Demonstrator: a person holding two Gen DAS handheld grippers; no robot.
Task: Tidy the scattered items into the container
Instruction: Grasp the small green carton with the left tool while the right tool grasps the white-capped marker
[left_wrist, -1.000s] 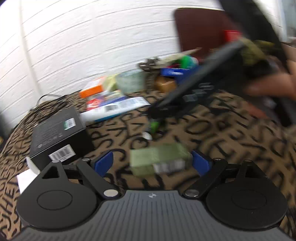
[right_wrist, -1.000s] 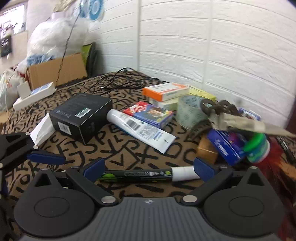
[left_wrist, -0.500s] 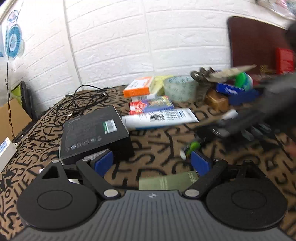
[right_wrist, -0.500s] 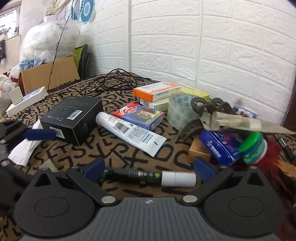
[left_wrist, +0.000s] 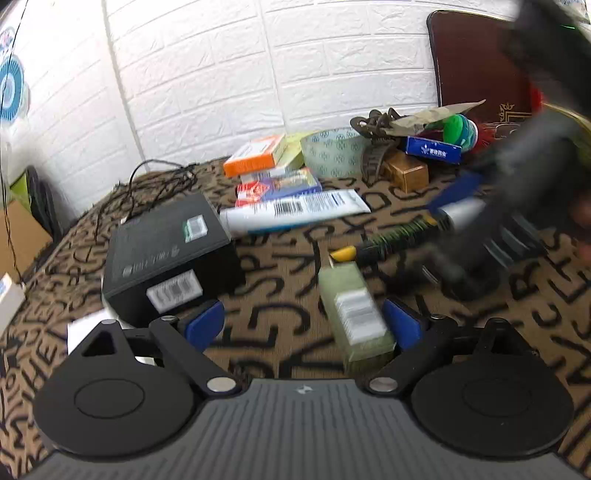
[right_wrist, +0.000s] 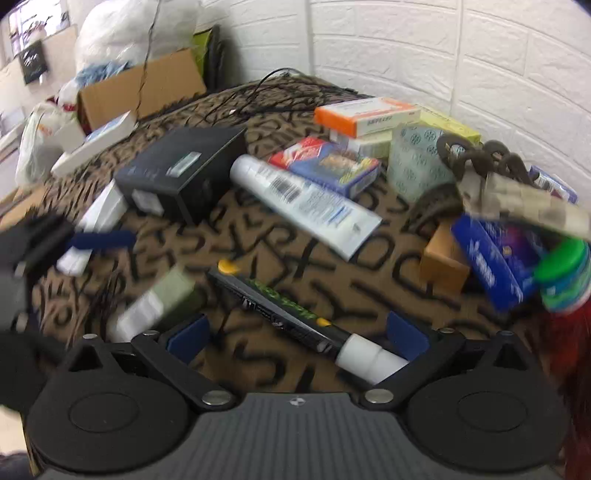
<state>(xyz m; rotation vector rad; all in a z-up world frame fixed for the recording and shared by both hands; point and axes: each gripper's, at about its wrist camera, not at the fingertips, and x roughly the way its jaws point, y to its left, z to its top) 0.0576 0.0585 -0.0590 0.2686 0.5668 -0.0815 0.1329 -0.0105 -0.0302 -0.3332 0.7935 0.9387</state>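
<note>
Counts: the worktop (left_wrist: 280, 280) carries one black box (left_wrist: 166, 254), one white tube (left_wrist: 291, 212), one marker (right_wrist: 280, 306), one small green box (left_wrist: 351, 310) and one tape roll (left_wrist: 332, 151). The pile at the far right is too tangled to count.
Left tool (left_wrist: 303, 322): its jaws are spread wide and grip nothing. The small green box lies on the cloth between its blue pads, close to the right one.
Black box: at 10 o'clock from the left tool, lying over something flat and white.
Cables (left_wrist: 155, 181): a dark tangle at 11 o'clock, by the wall.
Tube: at 12 o'clock, flat, with a red-and-blue card box (left_wrist: 280, 186) just behind it and an orange-and-white carton (left_wrist: 255, 155) stacked on paler ones.
Marker: at 1 o'clock from the left tool, lying slanted between the pads of the right tool (right_wrist: 297, 334), its white cap beside the right pad.
Right tool: its jaws are wide apart and nothing is held. It shows blurred in the left view.
Far pile: at 1 to 2 o'clock are the tape roll, a brown box (left_wrist: 406, 171) and a blue box (left_wrist: 434, 149).
Container: a cardboard box (right_wrist: 140, 88) stands off the worktop's far left edge. I cannot tell whether it is the one meant.
Open room: bare cloth lies between the two tools and the tube.
</note>
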